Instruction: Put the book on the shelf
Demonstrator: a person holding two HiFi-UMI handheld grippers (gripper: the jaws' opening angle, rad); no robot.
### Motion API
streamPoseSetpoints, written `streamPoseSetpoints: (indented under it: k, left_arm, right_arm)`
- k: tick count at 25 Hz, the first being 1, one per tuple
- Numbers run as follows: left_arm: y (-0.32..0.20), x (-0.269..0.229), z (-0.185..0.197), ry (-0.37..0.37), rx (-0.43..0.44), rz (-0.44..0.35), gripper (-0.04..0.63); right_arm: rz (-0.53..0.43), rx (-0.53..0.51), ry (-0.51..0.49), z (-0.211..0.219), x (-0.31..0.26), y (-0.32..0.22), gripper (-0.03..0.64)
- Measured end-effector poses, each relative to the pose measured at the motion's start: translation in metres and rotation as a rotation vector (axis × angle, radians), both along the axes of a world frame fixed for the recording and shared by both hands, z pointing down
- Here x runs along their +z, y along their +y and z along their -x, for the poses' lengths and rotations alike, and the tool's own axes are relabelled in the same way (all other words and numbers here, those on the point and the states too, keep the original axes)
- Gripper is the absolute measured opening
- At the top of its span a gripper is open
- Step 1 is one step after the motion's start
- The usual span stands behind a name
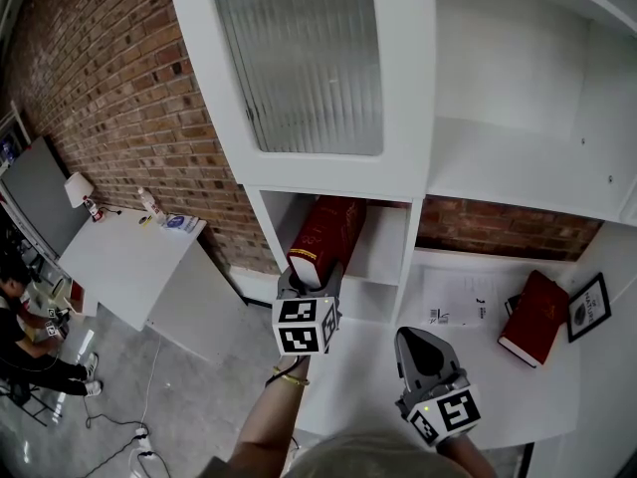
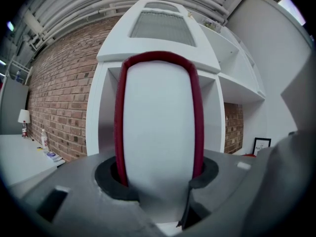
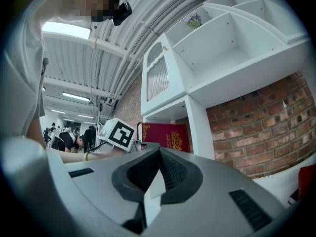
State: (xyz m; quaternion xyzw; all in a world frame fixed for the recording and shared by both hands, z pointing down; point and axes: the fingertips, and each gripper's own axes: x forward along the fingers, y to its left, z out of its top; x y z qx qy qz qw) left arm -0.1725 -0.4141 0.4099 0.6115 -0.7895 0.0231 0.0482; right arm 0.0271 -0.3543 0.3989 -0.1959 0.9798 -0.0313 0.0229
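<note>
Nearest the camera, the right gripper (image 1: 414, 337) hangs empty, its jaws closed tip to tip. Just ahead, the left gripper (image 1: 307, 275) is clamped on the lower end of a red book (image 1: 326, 232) — held upright, its top leaning into the open compartment (image 1: 383, 252) of the white shelf unit (image 1: 338, 192), under the glass-fronted door (image 1: 299, 58). Farther right, a second red book (image 1: 535, 319) lies on the white counter (image 1: 478, 366) — brick wall (image 1: 129, 98) behind.
</note>
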Motion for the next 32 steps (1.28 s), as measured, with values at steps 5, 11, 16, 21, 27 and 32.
streamPoseSetpoints:
  k: [5, 11, 16, 21, 27, 32]
  left_arm:
    - [-0.009, 0.000, 0.003, -0.005, 0.001, 0.009, 0.230]
    - [-0.021, 0.000, 0.006, -0.011, 0.003, 0.015, 0.230]
    - [-0.029, 0.000, 0.011, -0.003, 0.007, 0.018, 0.230]
    - [-0.036, 0.000, 0.013, -0.002, 0.013, 0.019, 0.230]
    - [-0.044, -0.001, 0.017, 0.003, 0.022, 0.028, 0.230]
    - [-0.047, -0.001, 0.018, 0.003, 0.024, 0.031, 0.230]
  right_arm:
    - [0.001, 0.005, -0.004, -0.001, -0.001, -0.002, 0.006]
    - [0.003, 0.007, -0.003, -0.002, -0.001, -0.004, 0.006]
    - [-0.003, 0.007, 0.000, -0.001, -0.001, -0.005, 0.006]
    - [0.003, 0.013, -0.006, -0.002, -0.001, -0.006, 0.006]
    - [0.004, 0.017, -0.005, -0.001, -0.002, -0.006, 0.006]
    - [0.001, 0.020, -0.005, -0.001, -0.002, -0.005, 0.006]
